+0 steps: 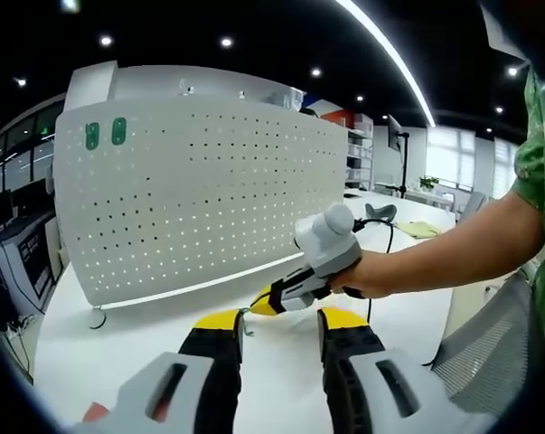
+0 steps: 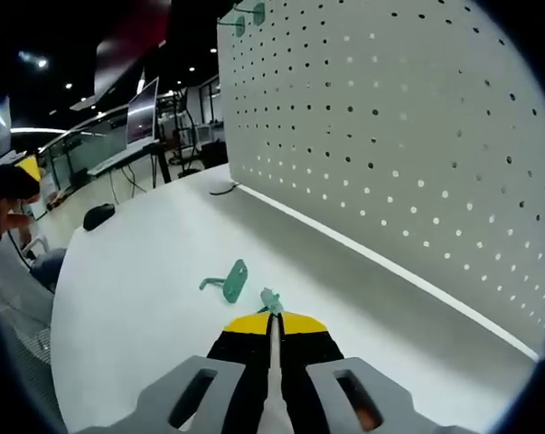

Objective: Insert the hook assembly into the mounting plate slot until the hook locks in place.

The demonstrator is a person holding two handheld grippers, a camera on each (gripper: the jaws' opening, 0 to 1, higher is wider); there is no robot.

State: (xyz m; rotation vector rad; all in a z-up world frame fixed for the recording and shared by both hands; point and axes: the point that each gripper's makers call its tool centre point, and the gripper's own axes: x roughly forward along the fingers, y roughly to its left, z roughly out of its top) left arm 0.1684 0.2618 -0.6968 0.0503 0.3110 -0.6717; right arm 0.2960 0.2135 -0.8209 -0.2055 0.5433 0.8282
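Observation:
The white perforated mounting plate [image 1: 200, 199] stands upright on the white table [image 1: 118, 362]; in the right gripper view it fills the right side as the plate [image 2: 408, 136]. Two green hooks [image 1: 105, 135] hang at its top corner, seen also as hooks [image 2: 249, 16]. My right gripper [image 2: 274, 318] is shut on a small green hook piece [image 2: 270, 299] low over the table. A second green hook [image 2: 229, 280] lies loose just ahead of it. My left gripper [image 1: 283, 320] is open and holds nothing; the right gripper [image 1: 295, 287], held by a hand, sits just beyond its tips.
A person's forearm [image 1: 453, 253] reaches in from the right, with a grey mesh chair [image 1: 489, 348] below it. A black mouse [image 2: 98, 215] and a cable [image 2: 222, 190] lie on the table's far end. Desks with monitors [image 2: 141, 108] stand behind.

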